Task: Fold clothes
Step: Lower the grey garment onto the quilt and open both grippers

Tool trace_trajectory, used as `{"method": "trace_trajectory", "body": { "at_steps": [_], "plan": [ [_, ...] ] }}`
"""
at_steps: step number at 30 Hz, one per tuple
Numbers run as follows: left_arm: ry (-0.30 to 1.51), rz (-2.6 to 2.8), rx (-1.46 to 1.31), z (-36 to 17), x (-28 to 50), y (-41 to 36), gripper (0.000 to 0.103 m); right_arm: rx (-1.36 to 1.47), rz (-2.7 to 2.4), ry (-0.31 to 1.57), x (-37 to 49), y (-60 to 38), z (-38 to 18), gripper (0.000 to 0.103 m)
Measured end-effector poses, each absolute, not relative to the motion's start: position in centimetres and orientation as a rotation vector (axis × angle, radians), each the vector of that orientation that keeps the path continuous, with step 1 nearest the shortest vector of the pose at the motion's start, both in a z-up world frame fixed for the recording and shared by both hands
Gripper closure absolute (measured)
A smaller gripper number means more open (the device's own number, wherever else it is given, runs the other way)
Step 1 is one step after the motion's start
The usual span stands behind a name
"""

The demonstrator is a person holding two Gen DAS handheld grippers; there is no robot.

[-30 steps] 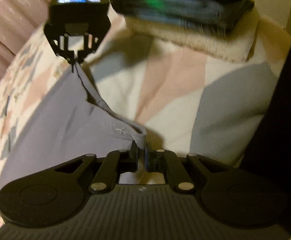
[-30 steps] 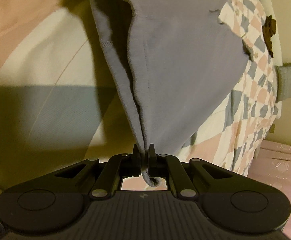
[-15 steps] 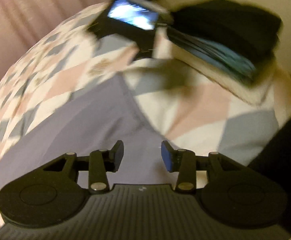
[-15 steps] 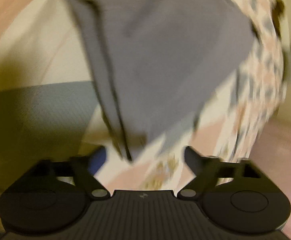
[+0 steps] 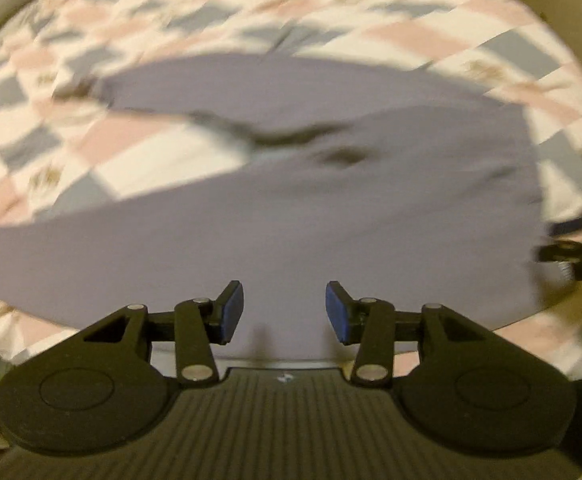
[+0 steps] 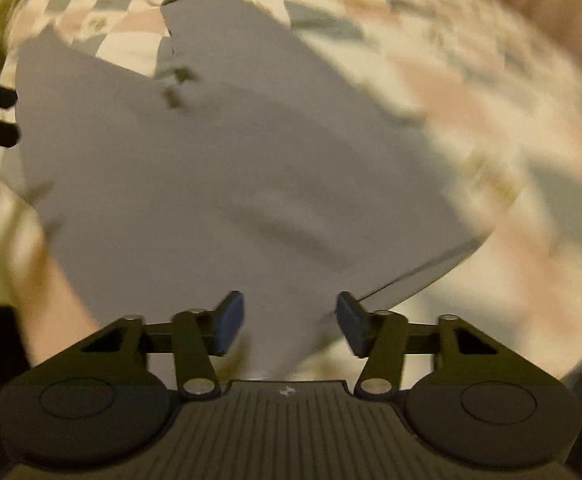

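Left wrist view: our left gripper (image 5: 285, 312) hangs with jaws apart, empty, over the grey garment (image 5: 291, 208) spread on the checked quilt (image 5: 91, 148). Our right gripper (image 6: 290, 322) is likewise spread. A careless pinch might bunch layers. Only the right view shows the hem (image 6: 419, 272).

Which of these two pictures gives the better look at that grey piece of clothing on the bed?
The left wrist view: the grey garment spreads across nearly the full width on the checkered quilt, with a fold line visible. The right wrist view shows the garment more blurred, though its hem edge shows at right. Both grippers are open.
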State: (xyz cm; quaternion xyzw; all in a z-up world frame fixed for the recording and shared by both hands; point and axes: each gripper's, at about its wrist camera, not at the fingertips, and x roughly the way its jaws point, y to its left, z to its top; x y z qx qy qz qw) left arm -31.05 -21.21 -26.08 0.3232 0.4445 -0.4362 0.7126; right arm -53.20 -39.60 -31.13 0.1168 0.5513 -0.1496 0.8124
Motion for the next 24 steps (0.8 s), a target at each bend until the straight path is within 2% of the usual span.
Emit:
{"method": "trace_trajectory", "body": {
  "at_steps": [2, 5, 8, 10, 13, 18, 21, 24],
  "plan": [
    [1.045, -0.956, 0.771, -28.9, -27.5, -20.3, 0.062, 0.382, -0.393, 1.199, -53.1, -38.3, -33.1, 0.064],
    [1.078, -0.949, 0.89, -30.7, -23.1, -18.8, 0.071, 0.505, -0.618, 1.294, -53.1, -37.8, -35.4, 0.063],
    [1.041, -1.007, 0.852, -27.9, -18.7, -16.5, 0.065, 0.655, -0.861, 1.301, -53.8, -37.7, -35.2, 0.063],
    [1.023, -1.012, 0.827, -25.8, -15.8, -15.1, 0.06, 0.739, -1.01, 1.218, -53.9, -37.1, -33.3, 0.063],
    [1.014, -0.97, 0.752, -23.1, -11.4, -14.0, 0.058, 0.836, -1.128, 1.098, -52.7, -35.4, -30.4, 0.062],
    [1.035, -0.858, 0.594, -21.1, -3.9, -14.6, 0.055, 0.961, -1.039, 0.991, -47.4, -34.0, -28.6, 0.057],
    [1.055, -0.801, 0.519, -20.0, -0.1, -15.3, 0.055, 1.048, -0.899, 0.927, -43.0, -34.0, -29.7, 0.057],
    [1.106, -0.788, 0.439, -19.0, 4.0, -16.0, 0.055, 1.036, -0.763, 0.939, -37.4, -34.6, -30.7, 0.057]
  ]
}}
